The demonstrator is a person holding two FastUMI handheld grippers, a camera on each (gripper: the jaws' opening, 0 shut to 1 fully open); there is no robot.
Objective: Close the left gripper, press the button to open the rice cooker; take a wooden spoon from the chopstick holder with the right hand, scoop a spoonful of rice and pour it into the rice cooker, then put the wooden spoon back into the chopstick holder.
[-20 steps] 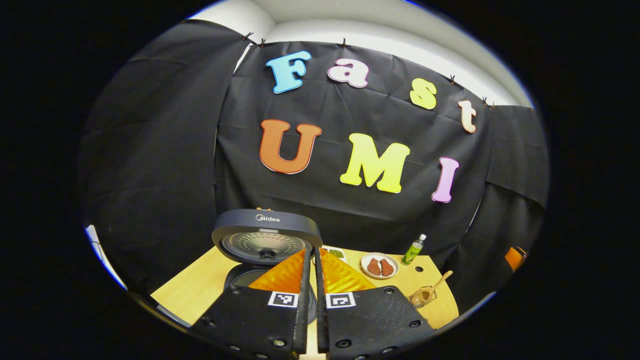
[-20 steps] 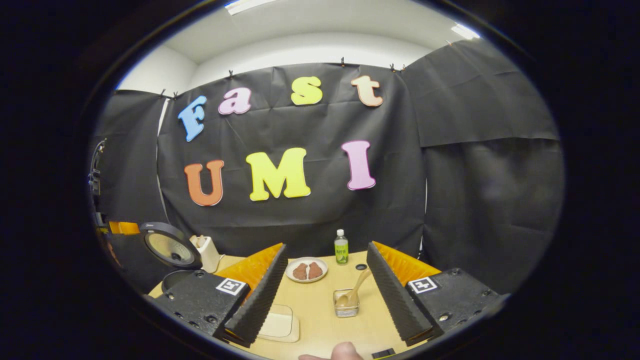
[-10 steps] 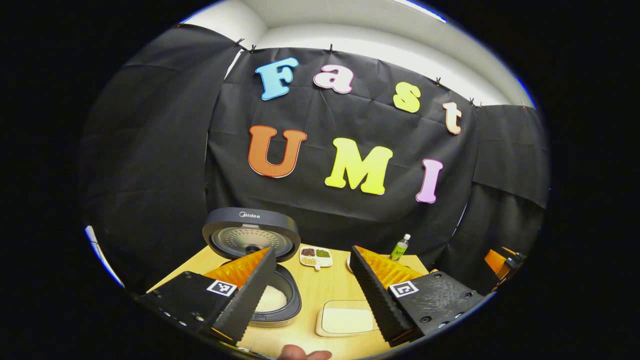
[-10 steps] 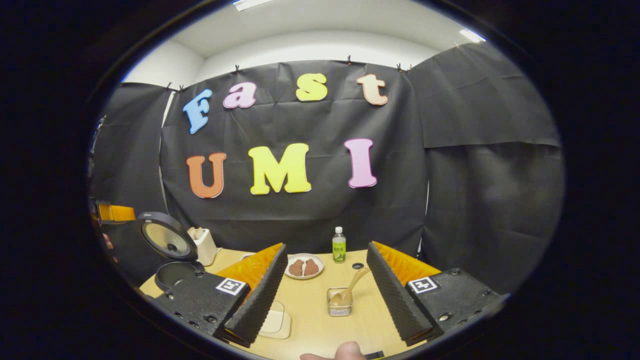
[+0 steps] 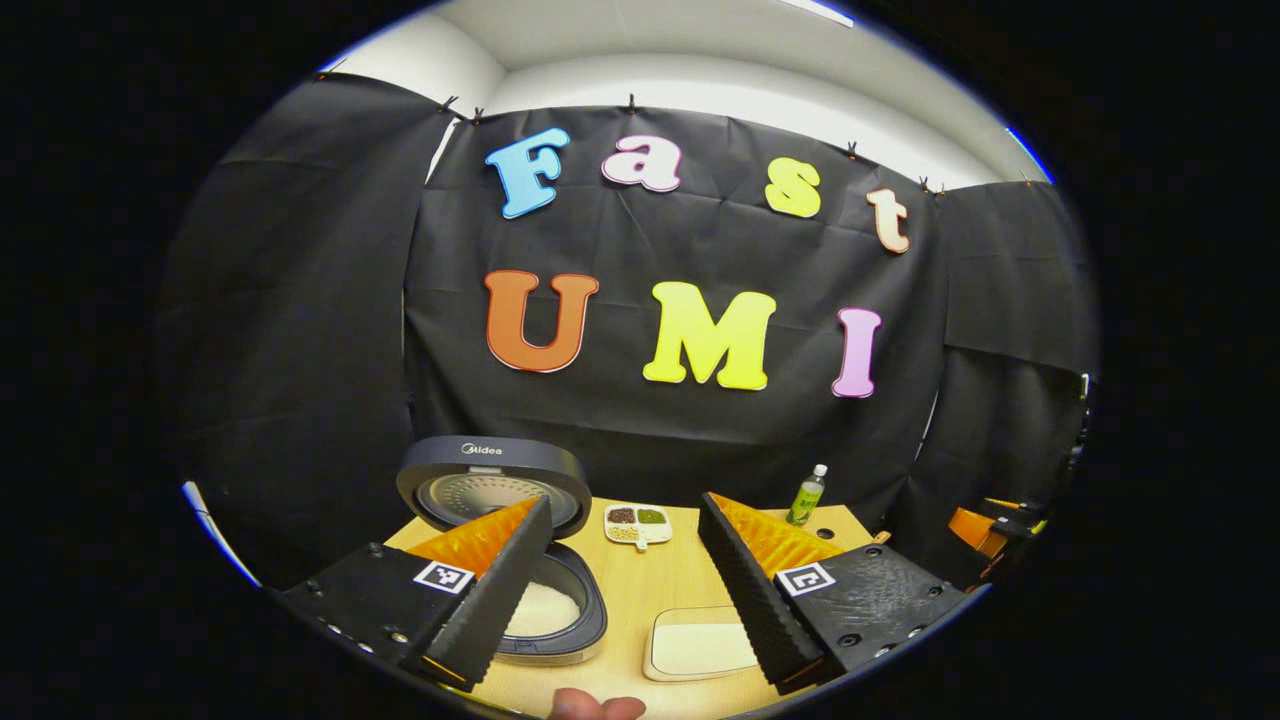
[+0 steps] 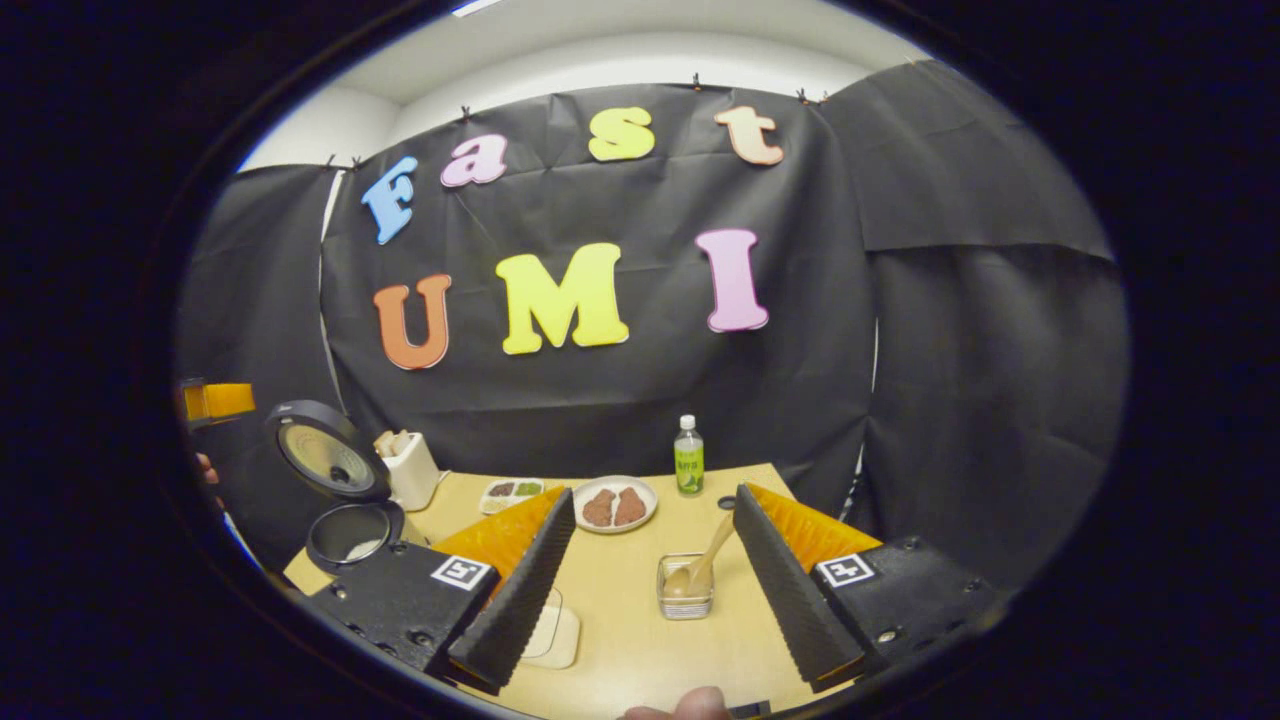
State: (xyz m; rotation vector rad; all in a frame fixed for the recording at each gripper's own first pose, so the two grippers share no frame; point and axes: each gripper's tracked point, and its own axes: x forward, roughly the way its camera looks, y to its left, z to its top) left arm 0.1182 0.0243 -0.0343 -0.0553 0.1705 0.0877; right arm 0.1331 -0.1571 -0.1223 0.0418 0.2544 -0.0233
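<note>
Spoon [image 6: 706, 562] in holder [image 6: 685, 598] between right gripper [image 6: 650, 575] fingers, apart; left gripper [image 5: 620, 585] fingers apart, cooker [image 5: 520, 560] open

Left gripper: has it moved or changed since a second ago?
Yes. The left gripper has opened and pulled back from the rice cooker, whose raised lid now sits smaller and further left, with the pot uncovered.

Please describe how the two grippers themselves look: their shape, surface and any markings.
The left gripper and the right gripper look alike. Each has two wedge-shaped fingers with ribbed inner faces, fixed on flat, rough black blocks with screws. Every block carries a small square black-and-white marker. No cables or sleeves are visible.
</note>
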